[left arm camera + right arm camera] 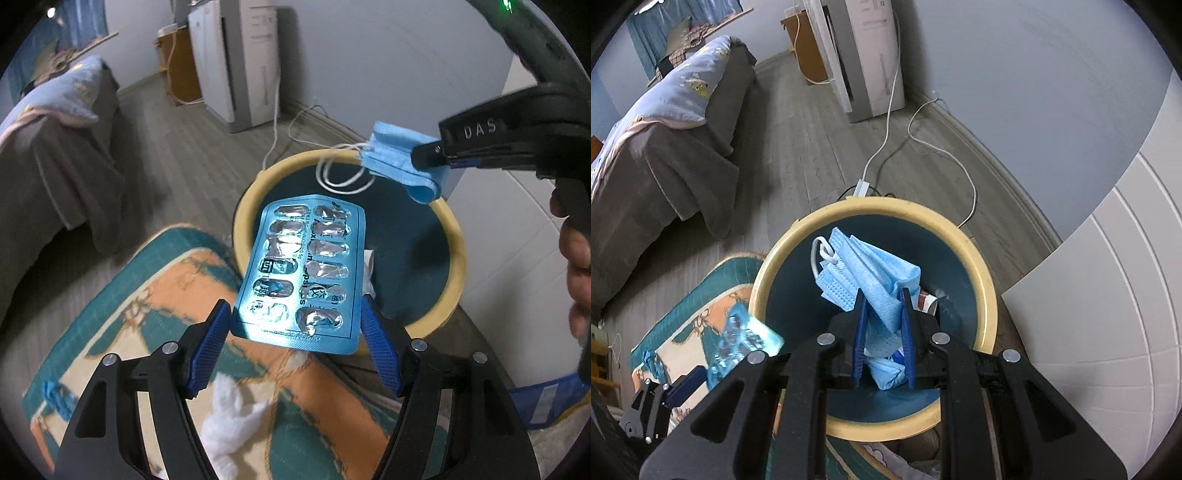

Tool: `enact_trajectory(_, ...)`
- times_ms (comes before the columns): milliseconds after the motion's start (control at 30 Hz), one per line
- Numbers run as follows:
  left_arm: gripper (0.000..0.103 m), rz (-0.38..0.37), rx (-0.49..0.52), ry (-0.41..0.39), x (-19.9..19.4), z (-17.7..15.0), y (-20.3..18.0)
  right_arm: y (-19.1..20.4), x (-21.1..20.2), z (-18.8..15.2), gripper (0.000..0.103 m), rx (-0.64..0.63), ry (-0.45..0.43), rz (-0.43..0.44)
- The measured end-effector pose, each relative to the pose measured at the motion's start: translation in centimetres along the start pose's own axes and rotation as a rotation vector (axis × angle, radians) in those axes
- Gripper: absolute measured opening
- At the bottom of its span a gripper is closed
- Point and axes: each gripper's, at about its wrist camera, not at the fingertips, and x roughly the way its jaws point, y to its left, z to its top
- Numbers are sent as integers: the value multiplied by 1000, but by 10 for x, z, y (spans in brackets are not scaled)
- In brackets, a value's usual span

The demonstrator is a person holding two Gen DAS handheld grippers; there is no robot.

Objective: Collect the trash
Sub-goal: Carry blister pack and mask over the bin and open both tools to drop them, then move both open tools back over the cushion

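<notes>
Over the bin (986, 295) both my grippers carry trash. My right gripper (882, 317) has its fingers nearly closed on a crumpled blue face mask (871, 273), which hangs inside the yellow rim, so I judge a release there would drop it in. My left gripper (295, 325) has its fingers spread wide, clamping the edges of a blue blister pack (303, 273); its long axis runs away from the fingers and its far end already reaches past the rim's near left edge. "DAS" shows on the right gripper's body, and a partial "psules" on the pack.
</notes>
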Motion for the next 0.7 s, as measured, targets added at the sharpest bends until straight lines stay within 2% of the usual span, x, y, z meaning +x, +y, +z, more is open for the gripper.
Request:
enact_trajectory(233,75,-12,-11,-79,-7,16,-9,-2,-1,1,20,20,-20,-32)
enact_trajectory(400,82,-5,-27,-82,-11,14,-5,4,-2,1,40,3,-19,-40)
enact_trajectory(500,89,8,-49,-90,-20,9,3,14,-9,1,58,-13,-36,-31)
enact_trajectory(567,92,29,-63,-99,-30,4,10,21,-15,-1,80,-34,-53,-31)
enact_trajectory(667,94,55,-89,-113,-49,-5,23,35,-27,-4,95,-84,-84,-35)
enact_trajectory(700,94,65,-100,-121,-57,-9,29,40,-31,-7,97,-95,-92,-38)
